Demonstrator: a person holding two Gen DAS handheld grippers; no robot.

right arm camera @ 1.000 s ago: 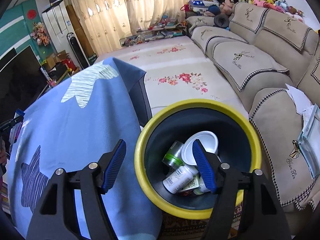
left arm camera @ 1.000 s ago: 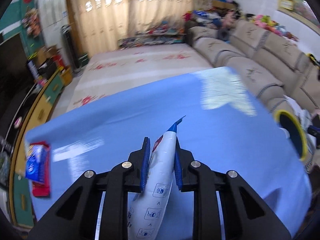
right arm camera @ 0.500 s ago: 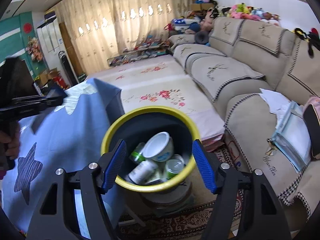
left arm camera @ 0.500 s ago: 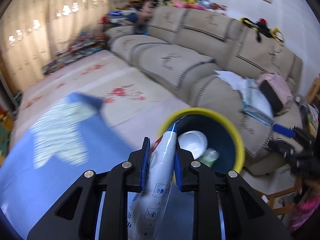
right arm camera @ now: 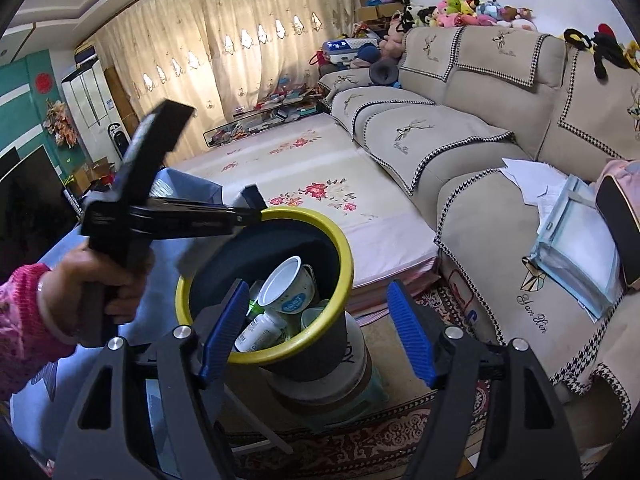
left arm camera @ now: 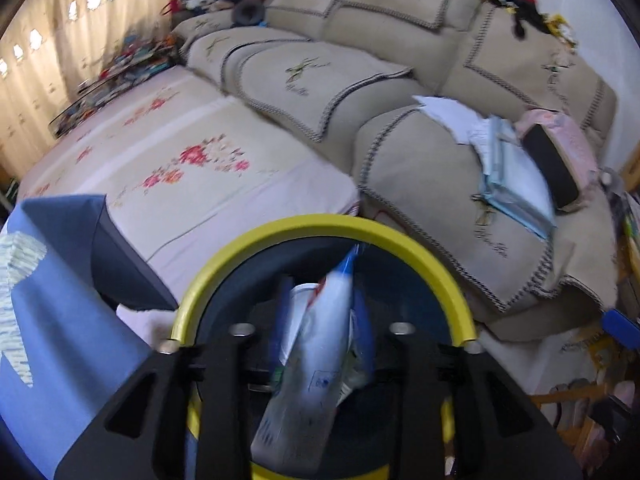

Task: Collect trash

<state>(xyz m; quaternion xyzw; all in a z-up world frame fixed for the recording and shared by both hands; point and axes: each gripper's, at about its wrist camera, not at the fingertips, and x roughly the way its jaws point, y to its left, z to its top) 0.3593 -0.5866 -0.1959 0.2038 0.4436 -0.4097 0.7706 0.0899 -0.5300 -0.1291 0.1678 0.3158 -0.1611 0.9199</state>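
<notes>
My left gripper (left arm camera: pixel 322 320) holds a white and blue plastic wrapper (left arm camera: pixel 316 352) between its fingers, right over the mouth of the yellow-rimmed dark trash bin (left arm camera: pixel 404 240). In the right wrist view the same bin (right arm camera: pixel 340 248) stands on a low stool and holds a white cup (right arm camera: pixel 286 284), a white bottle (right arm camera: pixel 258 332) and other containers. The left gripper (right arm camera: pixel 250 208) reaches over the bin's far rim there, held by a hand in a pink sleeve. My right gripper (right arm camera: pixel 316 328) is open and empty, in front of the bin.
A table with a blue cloth (left arm camera: pixel 60 344) stands left of the bin. A beige sofa (right arm camera: pixel 500 152) with papers and a folder (right arm camera: pixel 576 240) lies to the right. A floral floor mat (right arm camera: pixel 304 184) lies behind, a patterned rug (right arm camera: pixel 360 440) below.
The left gripper has swung from the blue table to directly over the bin with the wrapper. The right gripper has drawn back from the bin, still open.
</notes>
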